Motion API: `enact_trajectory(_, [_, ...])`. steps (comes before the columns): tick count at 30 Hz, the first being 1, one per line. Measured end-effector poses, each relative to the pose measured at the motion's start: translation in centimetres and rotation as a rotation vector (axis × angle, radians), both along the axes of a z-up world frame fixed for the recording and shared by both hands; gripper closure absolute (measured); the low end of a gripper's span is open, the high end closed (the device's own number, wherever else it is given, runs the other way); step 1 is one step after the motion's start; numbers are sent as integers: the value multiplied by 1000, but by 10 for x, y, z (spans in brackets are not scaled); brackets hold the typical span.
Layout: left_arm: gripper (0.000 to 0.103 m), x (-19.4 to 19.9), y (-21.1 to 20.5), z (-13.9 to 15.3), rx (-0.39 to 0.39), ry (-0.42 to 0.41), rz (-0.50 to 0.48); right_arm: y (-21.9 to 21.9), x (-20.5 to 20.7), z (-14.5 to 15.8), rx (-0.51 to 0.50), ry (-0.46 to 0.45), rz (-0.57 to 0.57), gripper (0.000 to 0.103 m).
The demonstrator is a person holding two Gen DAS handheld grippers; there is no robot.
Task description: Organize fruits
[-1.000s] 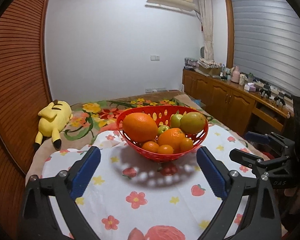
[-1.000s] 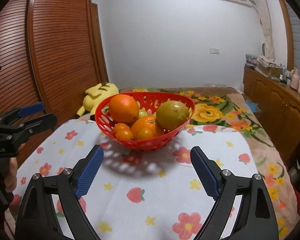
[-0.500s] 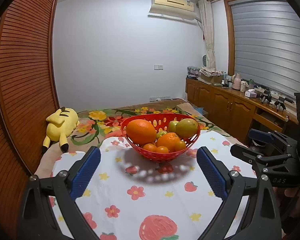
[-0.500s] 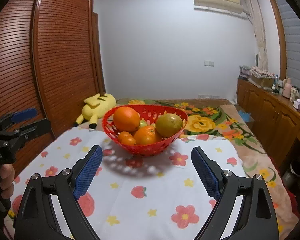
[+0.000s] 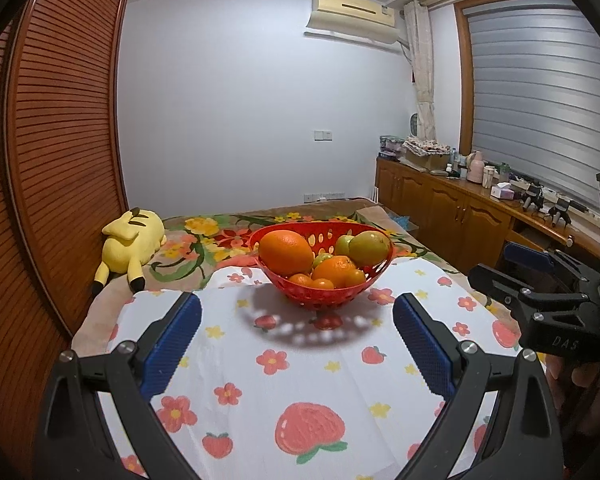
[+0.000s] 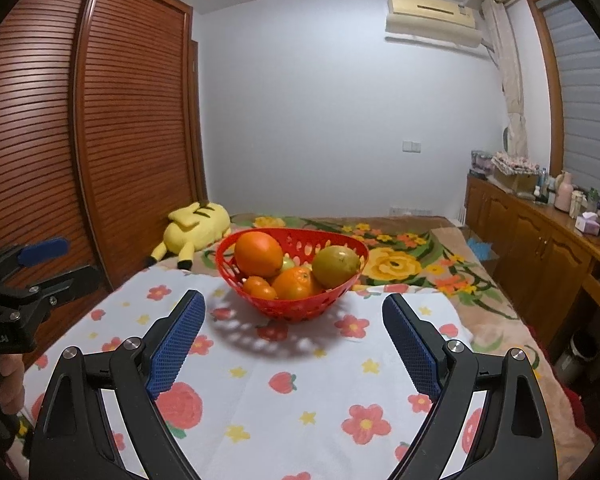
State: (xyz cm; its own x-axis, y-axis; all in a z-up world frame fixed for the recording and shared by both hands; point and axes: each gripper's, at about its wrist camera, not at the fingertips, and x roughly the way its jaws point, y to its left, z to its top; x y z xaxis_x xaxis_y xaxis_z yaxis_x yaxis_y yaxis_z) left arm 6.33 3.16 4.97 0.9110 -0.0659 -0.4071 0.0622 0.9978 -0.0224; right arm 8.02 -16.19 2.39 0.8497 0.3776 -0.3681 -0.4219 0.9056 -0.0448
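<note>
Task looks done or nearly so, judging by the layout: all visible fruit sits in the red basket (image 5: 320, 280), none loose on the cloth (image 5: 300, 380).

Basket stands mid-frame in both views, on the flower-and-strawberry cloth. Whether the cloth covers a tabletop or the bed I cannot tell.

In it: a big orange (image 5: 286, 252) at left, a yellow-green fruit (image 5: 370, 248) at right, a mid orange (image 5: 336, 270) front centre, small oranges (image 5: 300, 279) low in front, and green fruit (image 5: 344, 245) behind.

Left gripper (image 5: 296, 344): jaws released, wide apart, nothing between them, lower centre of its view, well short of the basket.

Right gripper (image 6: 294, 340): jaws released, wide, empty, also short of the basket. It also shows at the right edge of the left view.

What may be left: nothing obvious, maybe tidying inside the basket. That is a guess.

Hidden or unclear:
- Basket bottom and back hidden by the top fruit, so the count is uncertain.
- Kind of green fruit unclear, mostly covered.
- Near cloth edge blocked by the gripper bodies in both views.
- Part of a hand (image 6: 4, 380) at left edge of the right view, cut off.
- Yellow plush (image 5: 130, 244) lies on the floral blanket (image 5: 204, 240) left of the basket, face not shown.
- Clutter on the sideboard (image 5: 460, 216) too small to read.
</note>
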Motion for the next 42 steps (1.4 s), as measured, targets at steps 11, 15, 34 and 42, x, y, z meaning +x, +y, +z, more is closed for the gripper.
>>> enact_trajectory(11, [5, -25, 12, -8, 3, 8, 50, -3, -18, -4, 3, -12, -12, 11])
enact_trajectory(15, [5, -29, 17, -13, -10, 15, 62, -5, -23, -7, 7, -6, -14, 11])
enact_trajectory(34, [5, -32, 20, -23, -13, 35, 70, -3, -28, -11, 1, -1, -16, 11])
enact_trajectory(42, [5, -32, 19, -23, -12, 34, 70, -2, -29, -11, 0, -5, -18, 11])
